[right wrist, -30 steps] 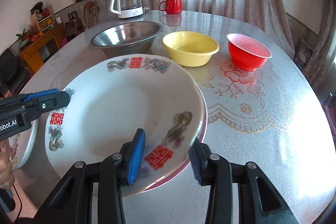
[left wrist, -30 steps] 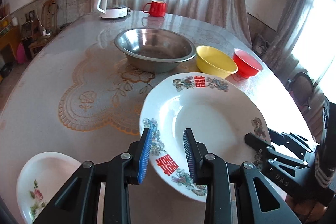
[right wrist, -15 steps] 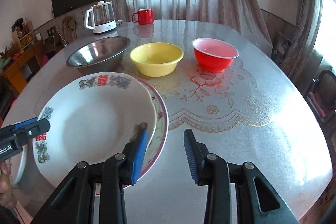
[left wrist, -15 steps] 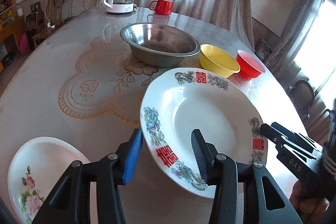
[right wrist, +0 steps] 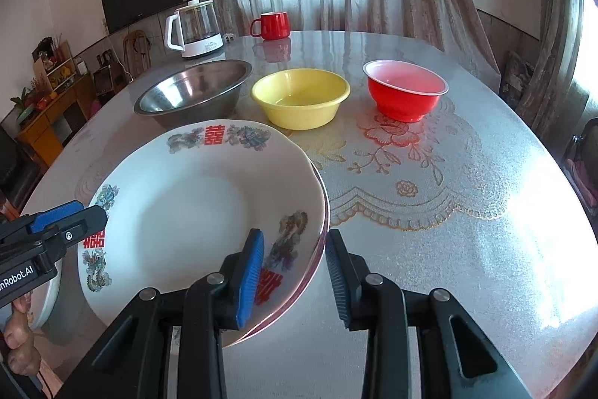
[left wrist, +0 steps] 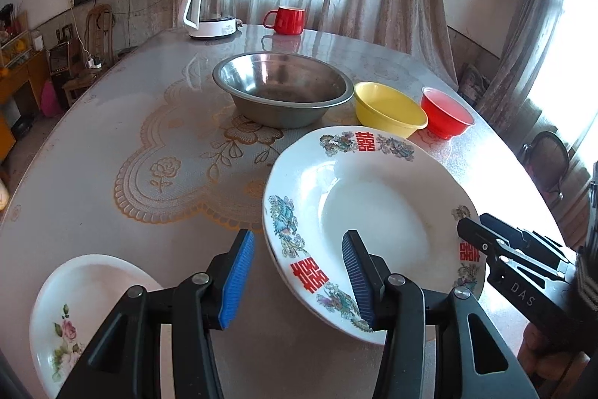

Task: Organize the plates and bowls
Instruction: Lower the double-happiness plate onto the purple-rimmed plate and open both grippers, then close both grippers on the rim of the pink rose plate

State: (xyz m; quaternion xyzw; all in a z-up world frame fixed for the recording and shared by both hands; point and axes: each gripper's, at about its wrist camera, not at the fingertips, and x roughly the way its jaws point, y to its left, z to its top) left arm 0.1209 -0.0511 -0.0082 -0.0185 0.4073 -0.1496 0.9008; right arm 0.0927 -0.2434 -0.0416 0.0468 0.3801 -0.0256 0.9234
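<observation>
The left tongs, just opening, and the right tongs are both straddling the plate's rim ungripped, seemingly resting on the tabletop.

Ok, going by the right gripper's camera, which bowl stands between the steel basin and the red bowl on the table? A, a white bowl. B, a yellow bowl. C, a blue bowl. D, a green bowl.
B: the yellow bowl stands in the row between the steel basin and the red bowl, behind the big patterned plate.
</observation>
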